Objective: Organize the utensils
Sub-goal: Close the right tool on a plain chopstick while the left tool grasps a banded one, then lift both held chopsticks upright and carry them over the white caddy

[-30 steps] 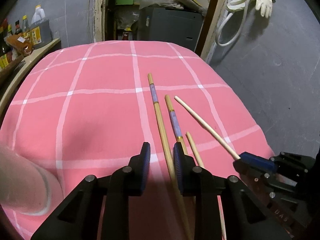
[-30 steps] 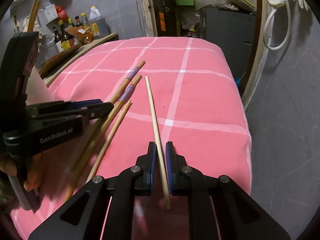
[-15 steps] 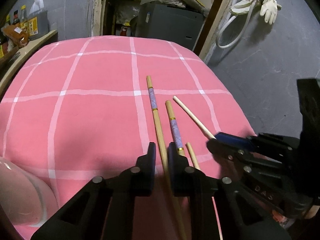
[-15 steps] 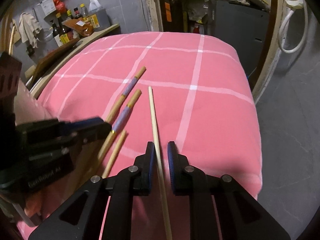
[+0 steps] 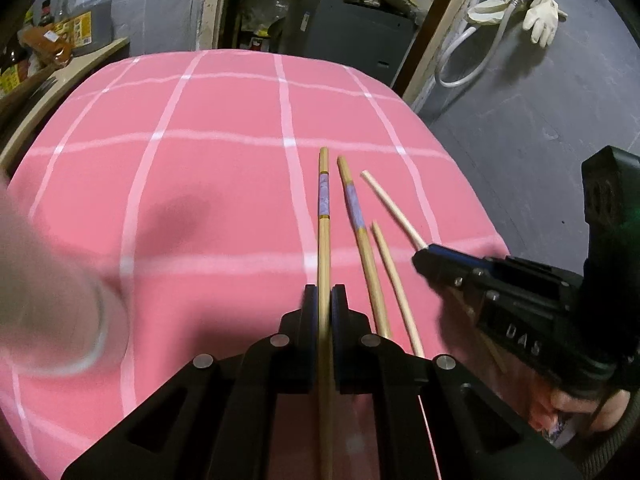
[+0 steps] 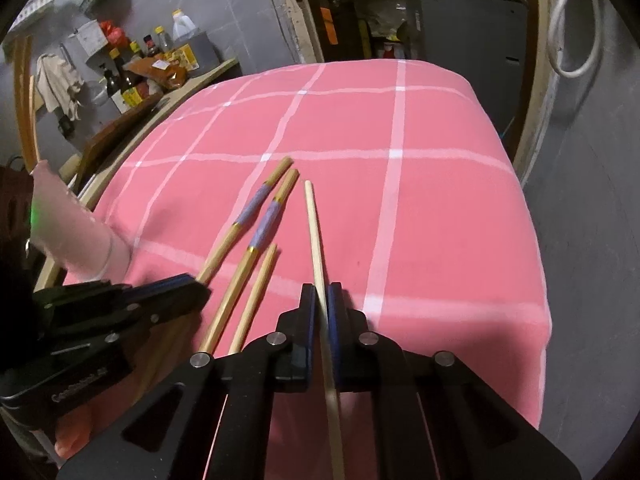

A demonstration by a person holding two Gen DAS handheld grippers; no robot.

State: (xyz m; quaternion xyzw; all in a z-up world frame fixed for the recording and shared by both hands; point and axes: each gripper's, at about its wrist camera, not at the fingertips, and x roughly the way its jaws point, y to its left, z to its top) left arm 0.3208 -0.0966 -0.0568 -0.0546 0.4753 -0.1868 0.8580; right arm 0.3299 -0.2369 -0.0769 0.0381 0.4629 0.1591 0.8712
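L gripper [image 5: 324, 304] is pinched tight on the outer purple-banded chopstick [image 5: 323, 216]; R gripper [image 6: 321, 304] is clamped on the plain pale chopstick [image 6: 316, 224]. Landmark: the pink checked cloth [image 5: 208, 184], soft fabric w/ white grid lines, draped over a rounded tabletop. All four sticks sit over its near-right part, fanned out, tips pointing away. Between the two held ones lie the second purple-banded chopstick [image 5: 362, 232] and a shorter-looking plain chopstick [image 5: 394, 284], both round bamboo, flat on the cloth. At the cloth's left edge there's a pale cup [image 5: 52, 300], blurred, contents can't be made out. Beyond the cloth's far-left corner, a shelf w/ bottles [image 6: 136, 68]. Near ends of the sticks are hidden under the black gripper bodies.
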